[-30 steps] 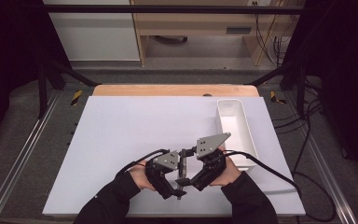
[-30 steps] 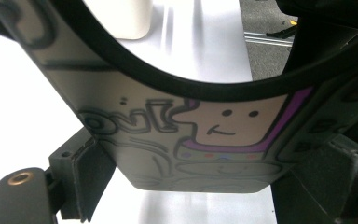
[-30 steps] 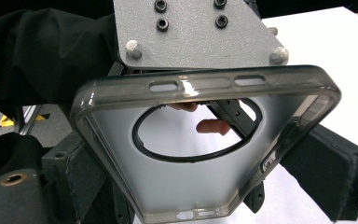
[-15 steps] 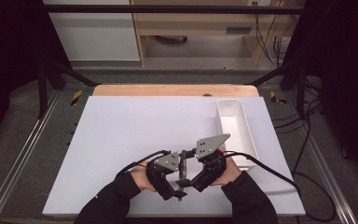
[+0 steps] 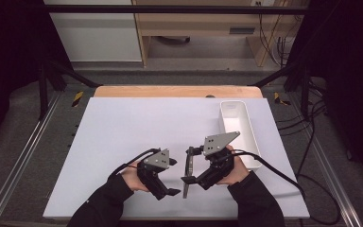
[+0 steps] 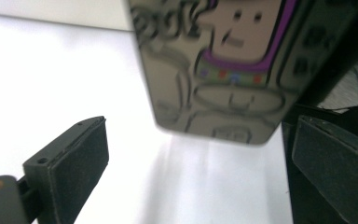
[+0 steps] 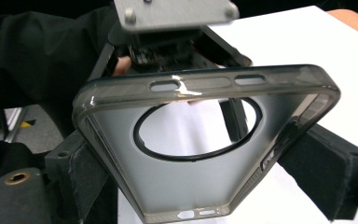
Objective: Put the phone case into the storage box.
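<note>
Both forearms enter from the near edge of the table (image 5: 123,123), sleeves dark, hands low over the white top; left gripper (image 5: 172,177) points toward the right one, jaws apart and holding nothing, pads (image 6: 81,163) bare in the left gripper view; right gripper (image 5: 187,165) points back toward it, clamped across the short width of a phone case (image 5: 187,171), pads (image 7: 86,182) pressing both its long edges.

Against a second ago: the two grippers were close together at the case; the left one has drawn off leftward, a gap now between it and the case; its jaws have just been opening, nothing between them; the right hand has barely shifted.

Case: smoky translucent, ring in its back panel, printed cartoon on the outer face seen in the left gripper view; held clear above the table, standing on edge, seen edge-on from the high view; long axis runs near to far along the table, open inner face toward the right gripper, printed back toward the left.

Farther off, right side: white tray (image 5: 246,142), long axis also near to far, well apart from the case.
</note>
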Tool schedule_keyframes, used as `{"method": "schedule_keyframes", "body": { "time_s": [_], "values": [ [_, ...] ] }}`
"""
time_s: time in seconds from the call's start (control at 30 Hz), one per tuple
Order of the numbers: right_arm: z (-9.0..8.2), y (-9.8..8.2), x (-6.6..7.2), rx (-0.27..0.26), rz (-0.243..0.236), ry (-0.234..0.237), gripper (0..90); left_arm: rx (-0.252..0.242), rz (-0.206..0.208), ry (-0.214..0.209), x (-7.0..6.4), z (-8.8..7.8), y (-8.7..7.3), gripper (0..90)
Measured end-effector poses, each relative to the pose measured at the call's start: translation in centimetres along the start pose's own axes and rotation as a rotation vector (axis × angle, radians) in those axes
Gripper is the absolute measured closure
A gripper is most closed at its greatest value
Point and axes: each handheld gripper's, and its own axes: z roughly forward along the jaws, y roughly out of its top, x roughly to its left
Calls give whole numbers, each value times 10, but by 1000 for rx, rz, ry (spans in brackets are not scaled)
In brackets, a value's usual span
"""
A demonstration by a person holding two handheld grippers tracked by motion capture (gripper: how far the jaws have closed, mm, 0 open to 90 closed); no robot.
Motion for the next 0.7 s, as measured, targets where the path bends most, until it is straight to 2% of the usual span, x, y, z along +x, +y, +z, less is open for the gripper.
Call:
{"method": "schedule_keyframes", "body": {
  "time_s": [0.5, 0.7],
  "values": [
    [-22, 3, -8, -20, 34, -121, 131, -65, -140, 183, 9, -41, -37, 13],
    [-32, 6, -11, -29, 62, -185, 131, -86, -195, 249, 9, -55, -53, 13]
  ]
}}
